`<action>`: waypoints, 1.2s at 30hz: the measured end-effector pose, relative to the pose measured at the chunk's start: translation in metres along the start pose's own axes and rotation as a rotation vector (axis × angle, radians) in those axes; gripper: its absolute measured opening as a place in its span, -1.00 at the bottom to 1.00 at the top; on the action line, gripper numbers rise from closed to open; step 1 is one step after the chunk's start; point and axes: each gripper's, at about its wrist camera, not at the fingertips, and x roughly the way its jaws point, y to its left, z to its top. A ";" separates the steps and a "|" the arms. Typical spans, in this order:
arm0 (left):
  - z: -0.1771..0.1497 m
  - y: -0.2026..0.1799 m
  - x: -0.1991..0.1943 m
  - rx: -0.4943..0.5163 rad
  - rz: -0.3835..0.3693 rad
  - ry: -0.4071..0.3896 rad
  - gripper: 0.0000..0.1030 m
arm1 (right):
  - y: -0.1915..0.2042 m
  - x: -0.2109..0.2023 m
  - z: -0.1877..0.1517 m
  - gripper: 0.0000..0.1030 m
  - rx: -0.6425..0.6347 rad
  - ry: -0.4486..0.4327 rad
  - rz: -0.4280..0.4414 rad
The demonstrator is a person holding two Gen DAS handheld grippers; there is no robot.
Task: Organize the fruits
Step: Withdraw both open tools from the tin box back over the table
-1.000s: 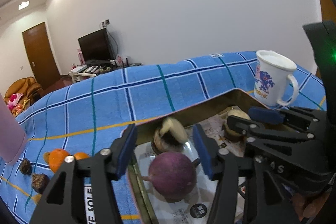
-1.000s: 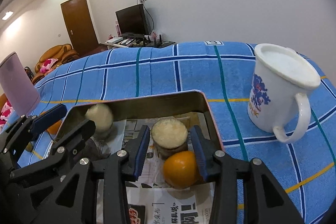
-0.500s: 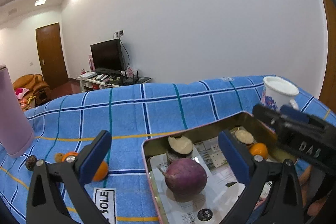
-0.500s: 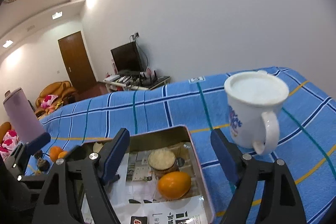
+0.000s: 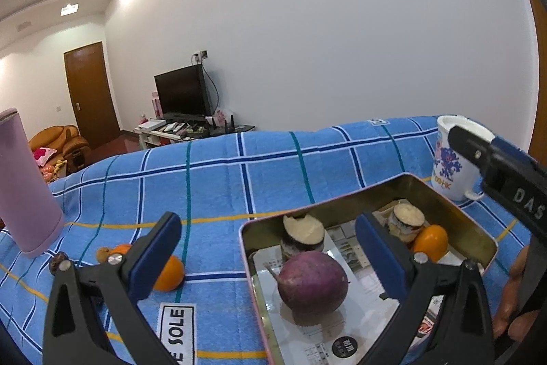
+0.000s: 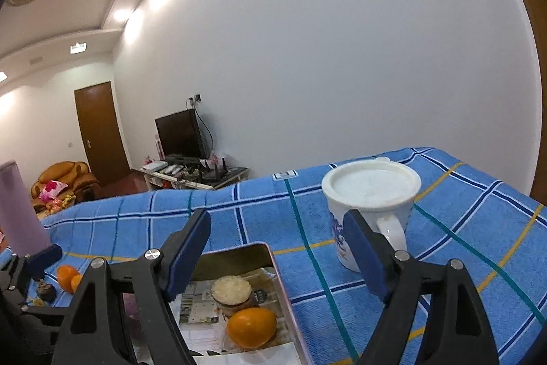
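Blue cloth [image 5: 266, 180]; both jaws opened, tin [image 5: 454, 197] fruit apparently released.

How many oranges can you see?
3: one orange in the tin, two on the blue cloth left of it, a big one and one behind. More may be hidden.

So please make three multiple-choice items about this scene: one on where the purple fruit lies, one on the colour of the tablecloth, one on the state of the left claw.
1. Where is the purple fruit?
A. in the metal tray
B. on the cloth
C. in the mug

2. What colour is the tablecloth?
A. red
B. blue checked
C. plain white

3. How is the left claw?
A. shut on the orange
B. shut empty
C. open, holding nothing

Key: 1 A, it rests on the paper inside the tray; 2 B, blue with crossing stripes; 3 C, its pads stand wide apart and clear of the fruit.
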 end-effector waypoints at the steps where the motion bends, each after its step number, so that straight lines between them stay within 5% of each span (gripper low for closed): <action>1: 0.000 0.000 -0.001 -0.001 0.003 -0.001 1.00 | 0.000 0.001 0.000 0.57 -0.001 0.013 -0.002; 36: -0.015 0.046 -0.019 -0.077 0.089 0.020 1.00 | 0.029 -0.015 -0.011 0.57 -0.045 0.001 -0.022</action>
